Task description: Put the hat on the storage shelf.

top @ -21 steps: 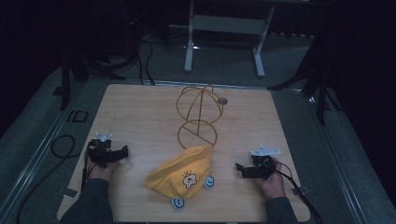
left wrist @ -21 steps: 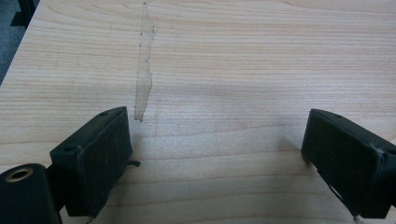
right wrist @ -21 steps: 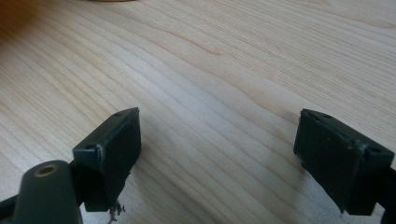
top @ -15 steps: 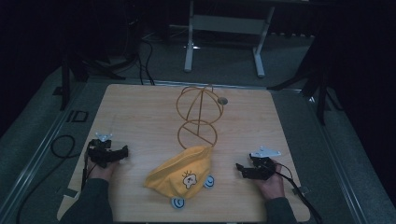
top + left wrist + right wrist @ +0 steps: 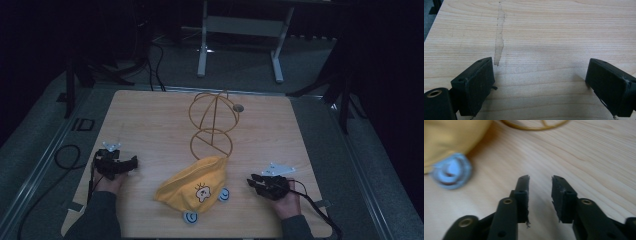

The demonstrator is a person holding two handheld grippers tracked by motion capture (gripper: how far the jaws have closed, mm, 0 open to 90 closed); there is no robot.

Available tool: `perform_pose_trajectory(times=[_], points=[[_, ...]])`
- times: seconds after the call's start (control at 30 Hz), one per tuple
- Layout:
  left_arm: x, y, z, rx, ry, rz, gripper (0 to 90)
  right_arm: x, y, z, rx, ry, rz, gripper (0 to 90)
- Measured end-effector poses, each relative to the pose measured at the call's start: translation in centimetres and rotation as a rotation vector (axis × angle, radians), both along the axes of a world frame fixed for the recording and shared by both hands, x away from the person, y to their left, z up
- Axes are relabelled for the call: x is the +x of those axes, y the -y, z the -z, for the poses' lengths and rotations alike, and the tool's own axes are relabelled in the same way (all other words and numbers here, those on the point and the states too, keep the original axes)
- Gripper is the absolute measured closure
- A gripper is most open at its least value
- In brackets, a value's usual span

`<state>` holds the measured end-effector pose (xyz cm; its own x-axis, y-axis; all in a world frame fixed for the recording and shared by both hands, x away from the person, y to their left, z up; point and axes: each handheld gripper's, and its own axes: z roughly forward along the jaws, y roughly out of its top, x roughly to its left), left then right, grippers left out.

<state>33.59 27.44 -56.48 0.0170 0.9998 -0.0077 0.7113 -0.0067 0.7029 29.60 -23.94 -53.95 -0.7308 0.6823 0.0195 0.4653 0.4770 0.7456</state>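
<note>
A yellow cap point(image 5: 192, 184) with a small cartoon print lies on the wooden table point(image 5: 150, 125) near its front edge. Two blue round badges point(image 5: 224, 195) point(image 5: 189, 217) lie at its near side. Behind it stands a golden wire stand point(image 5: 212, 120) of rings. My left gripper point(image 5: 130, 162) rests left of the cap, jaws wide open over bare wood point(image 5: 540, 62). My right gripper point(image 5: 251, 181) sits right of the cap and points at it. Its jaws point(image 5: 540, 178) stand a narrow gap apart with nothing between them. The cap point(image 5: 451, 140) and a blue badge point(image 5: 450, 173) lie ahead.
A small round grommet point(image 5: 238, 107) sits in the table beside the wire stand. A pale scuff line point(image 5: 499, 42) runs across the wood ahead of the left jaws. A metal frame point(image 5: 240, 30) stands on the floor beyond the table. Cables point(image 5: 65, 155) lie at the left.
My right gripper has edged slightly left, toward the cap. The left gripper, the cap and the stand have stayed in place.
</note>
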Motion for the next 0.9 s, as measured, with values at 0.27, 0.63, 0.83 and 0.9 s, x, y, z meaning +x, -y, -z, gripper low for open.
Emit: perform_pose_trajectory(times=[0.27, 0.63, 0.83, 0.9], points=[[0.0, 0.0, 0.0, 0.0, 0.001, 0.007, 8.5, -2.4, -3.9, -1.2, 0.005, 0.023, -0.157, 90.0], [0.0, 0.1, 0.0, -0.001, 0.003, 0.01, 8.6, -2.3, -7.2, 0.0, 0.019, -0.022, -0.185, 64.8], [0.0, 0.1, 0.0, -0.001, 0.003, 0.012, 8.6, -1.8, -7.5, 0.8, 0.014, -0.092, -0.192, 51.9], [0.0, 0.1, 0.0, -0.001, 0.002, 0.013, 8.6, -1.4, -7.6, 1.2, 0.002, -0.137, -0.198, 50.7]])
